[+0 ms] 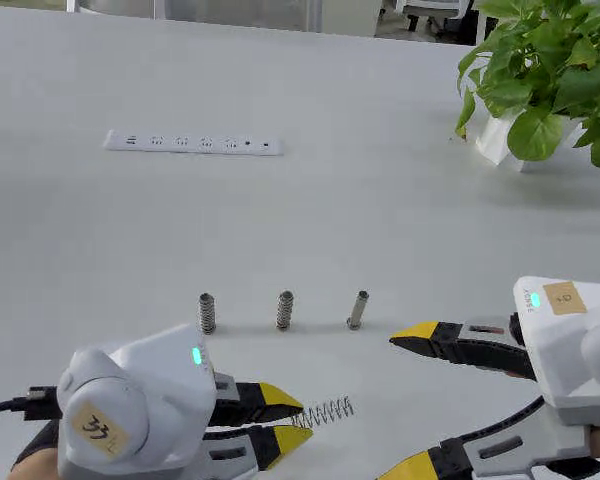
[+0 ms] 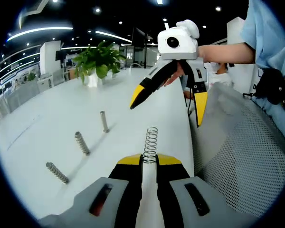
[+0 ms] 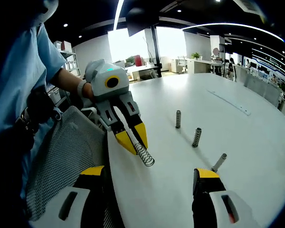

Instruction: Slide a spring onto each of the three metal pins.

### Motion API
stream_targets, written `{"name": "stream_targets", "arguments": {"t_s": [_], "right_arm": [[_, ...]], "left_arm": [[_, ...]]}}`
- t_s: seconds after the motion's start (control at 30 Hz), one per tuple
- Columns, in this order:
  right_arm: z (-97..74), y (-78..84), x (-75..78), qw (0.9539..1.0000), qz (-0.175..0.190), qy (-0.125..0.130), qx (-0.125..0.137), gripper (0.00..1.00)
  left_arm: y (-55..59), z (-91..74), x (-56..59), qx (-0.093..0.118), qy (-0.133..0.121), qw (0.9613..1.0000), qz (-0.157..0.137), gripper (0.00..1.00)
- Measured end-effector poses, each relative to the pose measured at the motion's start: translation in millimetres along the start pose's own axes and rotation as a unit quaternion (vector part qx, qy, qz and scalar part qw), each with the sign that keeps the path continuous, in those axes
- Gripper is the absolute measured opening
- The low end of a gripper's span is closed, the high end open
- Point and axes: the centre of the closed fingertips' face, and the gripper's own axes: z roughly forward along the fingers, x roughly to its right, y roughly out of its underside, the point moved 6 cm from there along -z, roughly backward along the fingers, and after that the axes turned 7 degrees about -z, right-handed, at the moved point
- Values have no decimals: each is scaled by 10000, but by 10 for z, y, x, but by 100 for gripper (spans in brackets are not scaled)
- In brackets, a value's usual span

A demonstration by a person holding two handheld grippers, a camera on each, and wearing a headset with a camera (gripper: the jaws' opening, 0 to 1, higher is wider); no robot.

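Note:
Three metal pins stand in a row on the white table. The left pin and the middle pin each wear a spring. The right pin is bare. My left gripper is shut on one end of a loose spring, which sticks out just above the table, in front of the pins. My right gripper hangs wide open at the right, nothing between its jaws, the bare pin just beyond its upper fingertip.
A white power strip lies far back on the table. A potted green plant stands at the back right. A grey mesh chair sits at the table's near edge beside the person.

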Motion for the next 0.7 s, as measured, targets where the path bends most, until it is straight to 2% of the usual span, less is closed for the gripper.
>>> {"name": "stream_targets", "arguments": {"t_s": [0.27, 0.33, 0.43, 0.7], "right_arm": [[85, -130, -24, 9990, -68, -439, 5, 50], [101, -161, -37, 9982, 12, -605, 8, 43], [114, -201, -38, 9975, -33, -708, 18, 32], [173, -226, -42, 9950, 77, -992, 7, 18]], "left_arm": [[-38, -133, 47, 84, -5, 9999, 106, 6], [-39, -153, 61, 98, 0, 9999, 142, 6], [-20, -176, 70, 89, 6, 9998, 190, 6], [-11, -218, 97, 129, 65, 9997, 215, 6]]}}
